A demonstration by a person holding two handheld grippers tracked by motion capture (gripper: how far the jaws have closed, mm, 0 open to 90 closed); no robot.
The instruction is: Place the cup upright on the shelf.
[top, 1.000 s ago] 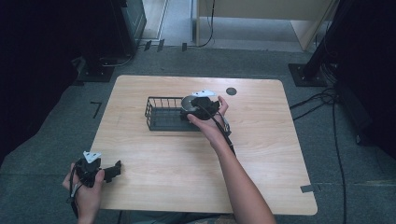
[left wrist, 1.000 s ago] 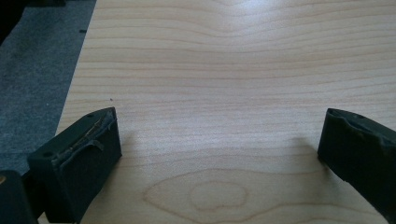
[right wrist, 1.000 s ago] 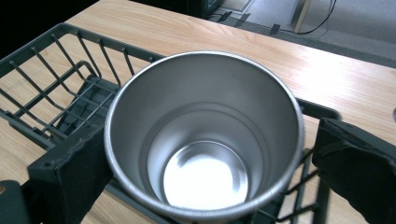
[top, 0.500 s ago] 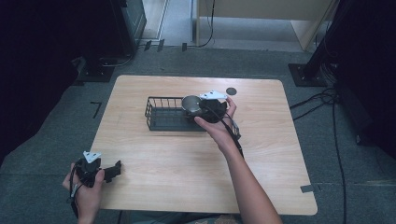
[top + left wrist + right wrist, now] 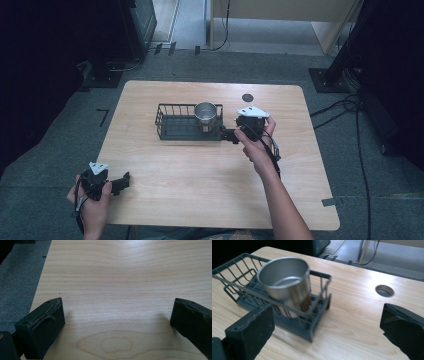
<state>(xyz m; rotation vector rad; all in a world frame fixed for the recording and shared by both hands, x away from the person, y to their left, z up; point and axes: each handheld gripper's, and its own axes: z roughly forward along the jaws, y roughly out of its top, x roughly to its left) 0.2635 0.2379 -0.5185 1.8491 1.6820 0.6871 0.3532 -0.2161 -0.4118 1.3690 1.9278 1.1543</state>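
Steel cup [image 5: 205, 113] stands upright in the right end of the wire basket [image 5: 172, 122], mid-table. Right gripper [image 5: 231, 135] sits just beside the basket's right end, jaws wide apart, empty. Left gripper [image 5: 124, 181] rests at the near left corner, jaws wide, empty.

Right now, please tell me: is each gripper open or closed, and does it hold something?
Left gripper: open, holding nothing, above the bare table.
Right gripper: open, holding nothing, beside the wire basket with the metal cup inside.
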